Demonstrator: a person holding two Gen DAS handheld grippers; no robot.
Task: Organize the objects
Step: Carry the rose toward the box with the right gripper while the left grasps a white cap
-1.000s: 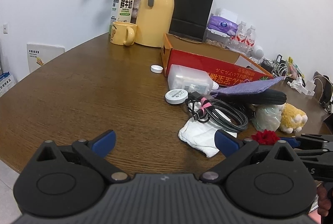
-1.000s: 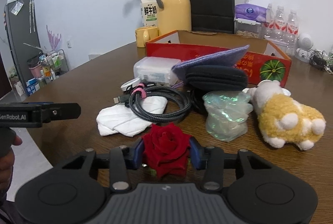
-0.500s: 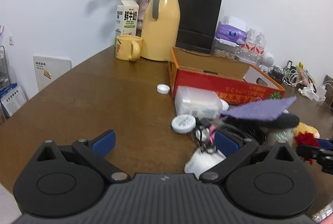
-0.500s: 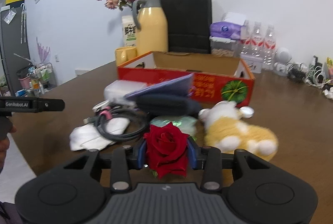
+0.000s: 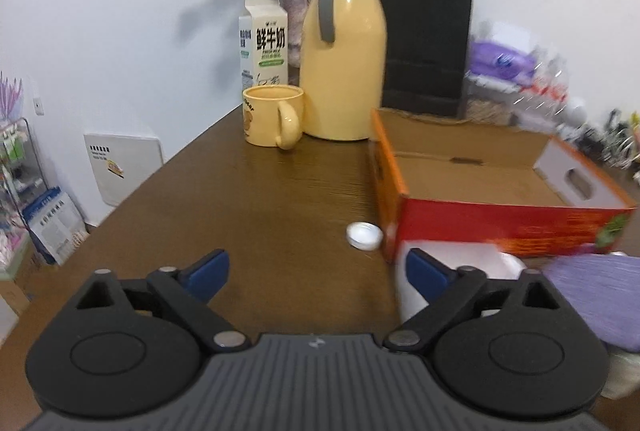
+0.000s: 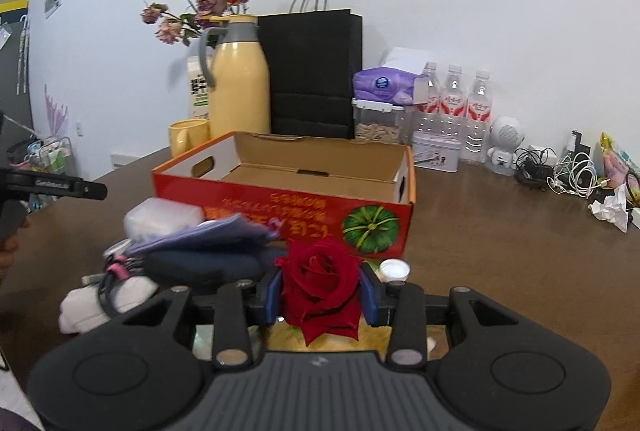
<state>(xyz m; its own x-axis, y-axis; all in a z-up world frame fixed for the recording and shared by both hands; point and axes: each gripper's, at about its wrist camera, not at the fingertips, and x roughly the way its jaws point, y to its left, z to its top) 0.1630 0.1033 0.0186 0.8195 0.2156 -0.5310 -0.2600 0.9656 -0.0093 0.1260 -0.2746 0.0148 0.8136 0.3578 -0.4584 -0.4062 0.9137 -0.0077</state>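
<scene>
My right gripper (image 6: 321, 295) is shut on a red rose (image 6: 320, 281), held in the air in front of the red cardboard box (image 6: 288, 209), whose inside looks bare. Left of the rose lie a purple cloth (image 6: 208, 237), a dark case (image 6: 200, 267), a coiled cable (image 6: 112, 271) and a clear plastic box (image 6: 162, 217). My left gripper (image 5: 316, 269) hangs over bare table left of the red box (image 5: 480, 215), its jaws wide but closing, with nothing between them. A white cap (image 5: 363, 235) lies just ahead of it.
At the back stand a yellow jug (image 5: 342, 63), a yellow mug (image 5: 272, 117), a milk carton (image 5: 264, 47), a flower vase (image 5: 296, 15) and a black paper bag (image 6: 316, 71). Water bottles (image 6: 454, 107), a tin (image 6: 436, 151) and tangled cables (image 6: 560, 175) sit at the right.
Both grippers have risen and moved toward the red box. The right one carried the rose along. The left view swung away from the cable pile to the table's left part.
</scene>
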